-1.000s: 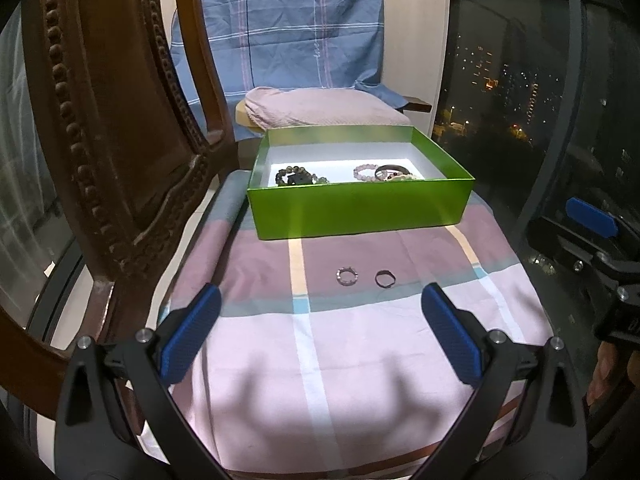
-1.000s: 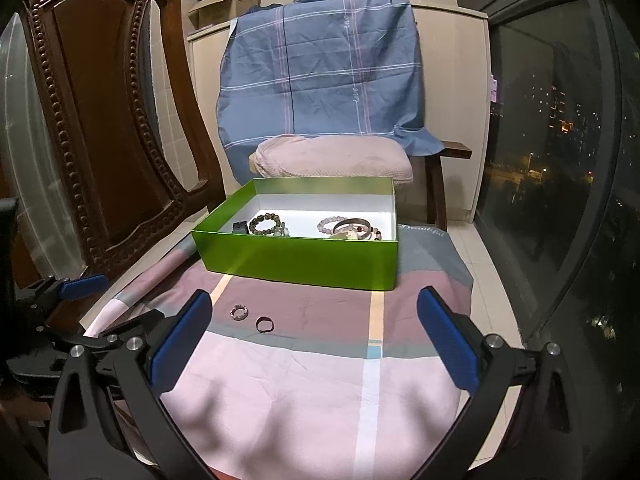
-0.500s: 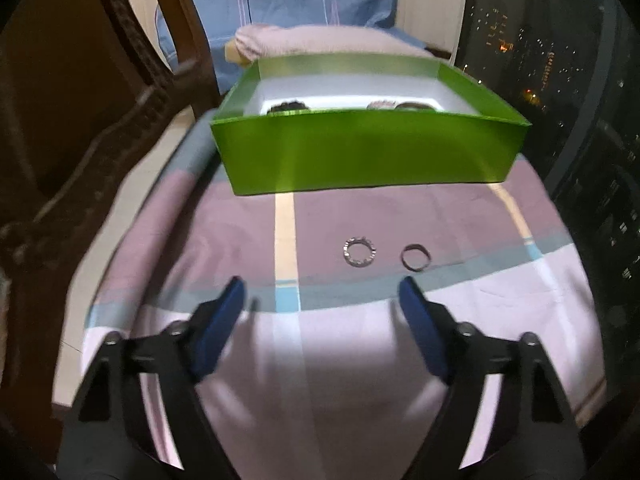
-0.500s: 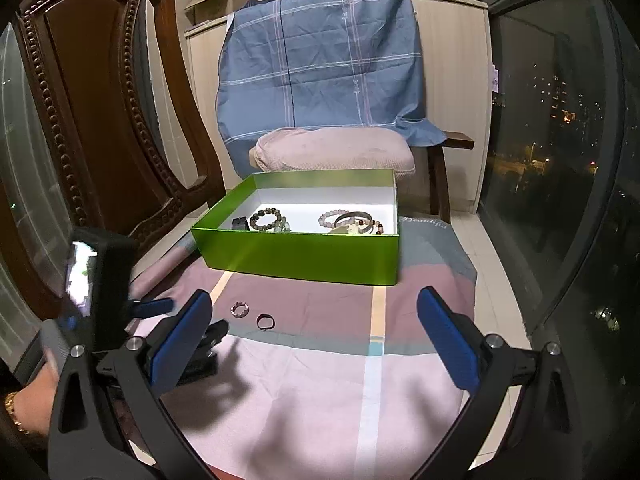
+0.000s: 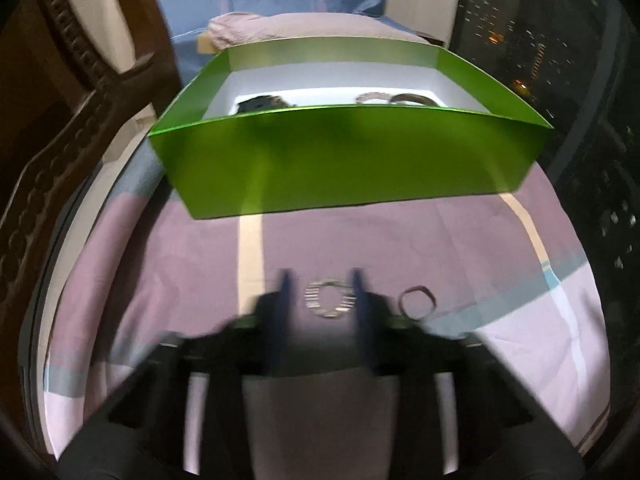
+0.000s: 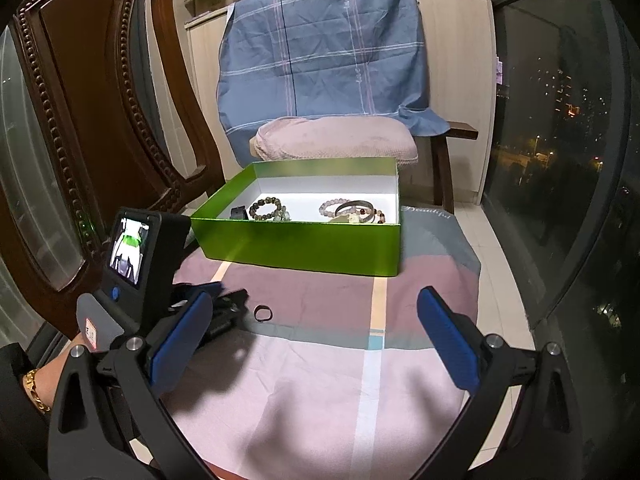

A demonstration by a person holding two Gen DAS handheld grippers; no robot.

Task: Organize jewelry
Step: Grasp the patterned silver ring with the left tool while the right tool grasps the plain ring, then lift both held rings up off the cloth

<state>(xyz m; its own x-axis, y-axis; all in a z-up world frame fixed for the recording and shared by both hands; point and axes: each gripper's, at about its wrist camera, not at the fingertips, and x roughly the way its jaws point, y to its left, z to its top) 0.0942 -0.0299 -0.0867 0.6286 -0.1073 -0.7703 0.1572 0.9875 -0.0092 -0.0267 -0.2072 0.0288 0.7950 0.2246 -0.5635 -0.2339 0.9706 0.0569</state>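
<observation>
While the left gripper brackets the textured silver ring, the chief hazard, as a judgement, is a flat, thin band on soft cloth: pads coming together above it could skate over the rim or flick it away, and pads pressed too low could pinch the striped bedsheet along with it.

Item 1, textured silver ring: lies flat on the mauve band of the sheet, between the two blue pads, seemingly nearer the right-hand one; contact cannot be told through the motion blur. Jaws stand narrow, a little wider than the ring, not yet gripping it.

Item 2, plain dark ring: flat on the sheet, just beside the right-hand pad and outside the jaws. A second hazard: that pad may nudge it as the jaws come together.

Item 3, green box: open-topped, beyond both rings, holding a beaded bracelet and further bracelets. Its near wall stands high; a low carry could strike it.

Item 4, right gripper: jaws wide, holding nothing, above the sheet, well apart from both rings.
</observation>
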